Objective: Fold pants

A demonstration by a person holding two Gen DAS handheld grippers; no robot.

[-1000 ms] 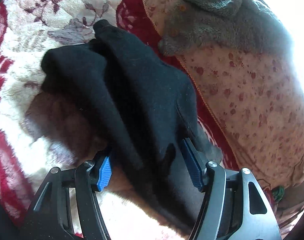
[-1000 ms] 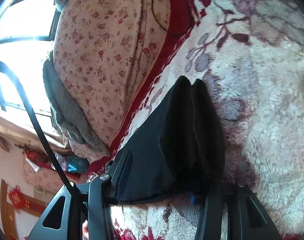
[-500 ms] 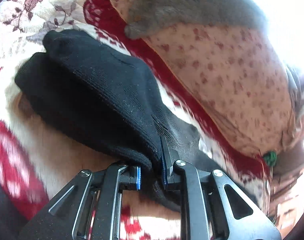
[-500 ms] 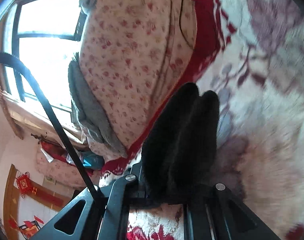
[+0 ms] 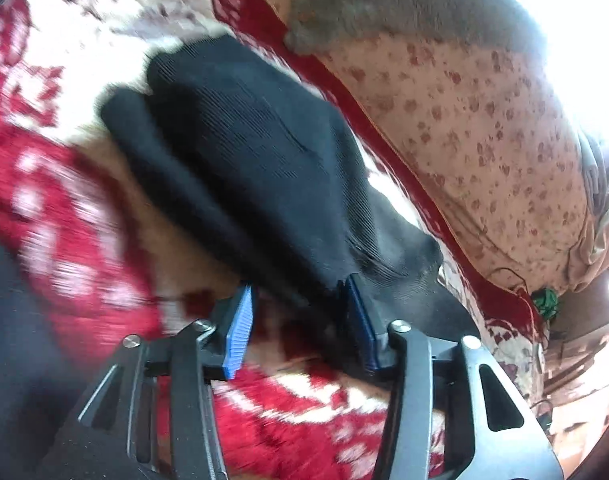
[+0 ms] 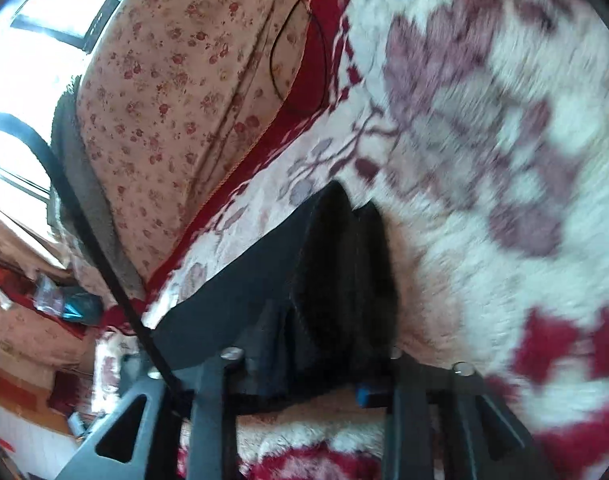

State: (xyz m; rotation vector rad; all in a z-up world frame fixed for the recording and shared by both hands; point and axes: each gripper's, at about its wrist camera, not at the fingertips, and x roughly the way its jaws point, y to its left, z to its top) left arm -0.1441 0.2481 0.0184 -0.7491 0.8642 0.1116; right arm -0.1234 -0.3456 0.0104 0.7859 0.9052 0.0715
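The black pants [image 5: 256, 168] lie folded in thick layers on a red and white floral blanket [image 5: 64, 208]. My left gripper [image 5: 300, 316] is open, its blue pads [image 5: 238, 330] spread either side of the near edge of the pants, the right pad against the cloth. In the right wrist view the pants [image 6: 336, 280] bulge up between the fingers of my right gripper [image 6: 316, 372], which stands open around the folded edge. The fingertips are mostly hidden by the cloth.
A floral pink quilt [image 5: 484, 128] with a grey fleece garment [image 5: 404, 4] on it lies along the far side. It also shows in the right wrist view [image 6: 176, 92]. A black cable [image 6: 88, 232] crosses the left. A bright window is behind.
My left gripper was shut on the pants edge half a second ago and has opened. My right gripper's jaws have spread wider, and the pants have come down onto the blanket.
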